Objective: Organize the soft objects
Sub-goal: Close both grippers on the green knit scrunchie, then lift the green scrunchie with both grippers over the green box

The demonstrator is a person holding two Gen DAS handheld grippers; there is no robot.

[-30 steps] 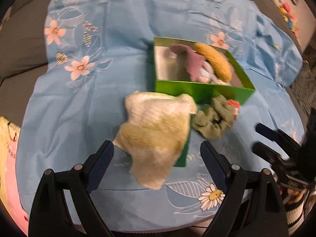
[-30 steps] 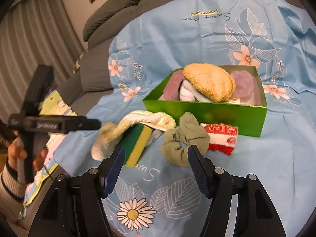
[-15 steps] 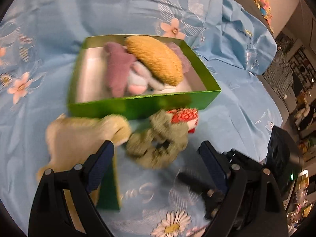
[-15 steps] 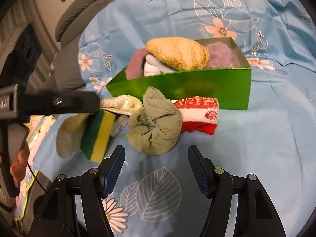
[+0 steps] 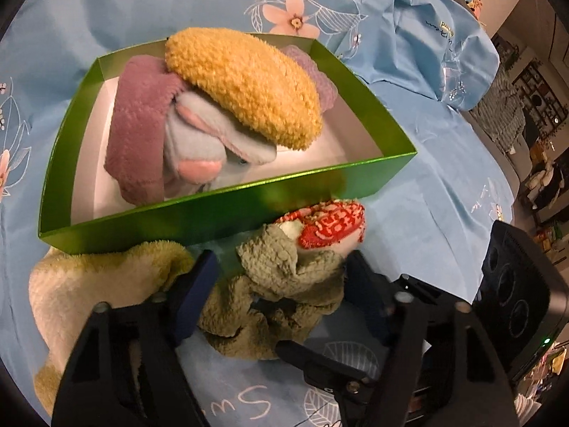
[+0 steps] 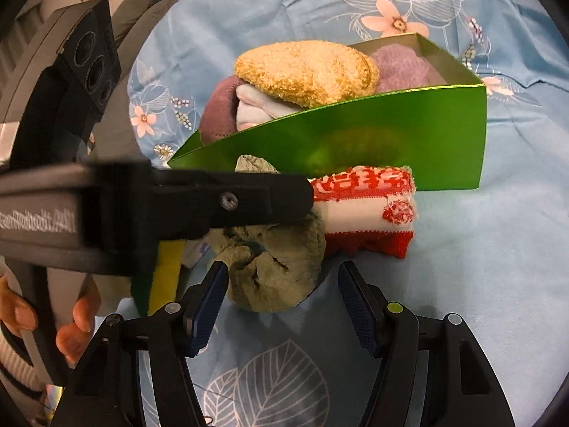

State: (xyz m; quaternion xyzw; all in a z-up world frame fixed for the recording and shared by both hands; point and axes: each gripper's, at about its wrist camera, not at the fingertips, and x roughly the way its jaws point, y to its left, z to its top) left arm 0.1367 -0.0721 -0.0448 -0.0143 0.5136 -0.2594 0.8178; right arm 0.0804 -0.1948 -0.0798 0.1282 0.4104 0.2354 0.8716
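We see one green box (image 5: 220,210) on the blue floral cloth (image 5: 444,185). Inside it we count four soft pieces: one yellow fuzzy item (image 5: 245,82) on top, one mauve piece (image 5: 138,131) at the left, one pale blue-and-pink piece (image 5: 209,142) in the middle, and one lilac piece (image 5: 320,78) at the far right end.

Outside the box, against its near wall, we count three more soft pieces: one olive-green fuzzy item (image 5: 277,295), one red-and-white patterned sock (image 5: 330,224) touching it on the right, and one cream fuzzy cloth (image 5: 96,284) on the left. In the right wrist view, one green-and-yellow sponge (image 6: 163,277) shows beside the olive item (image 6: 277,267), largely hidden.

The left gripper (image 5: 281,277) has its two fingers spread wide on either side of the olive item, clamping nothing; in the right wrist view, one of its fingers (image 6: 231,199) lies across the top of that item. The right gripper (image 6: 281,295) is likewise released, its two fingers apart, with the olive item just ahead between them and the sock (image 6: 366,213) beyond.
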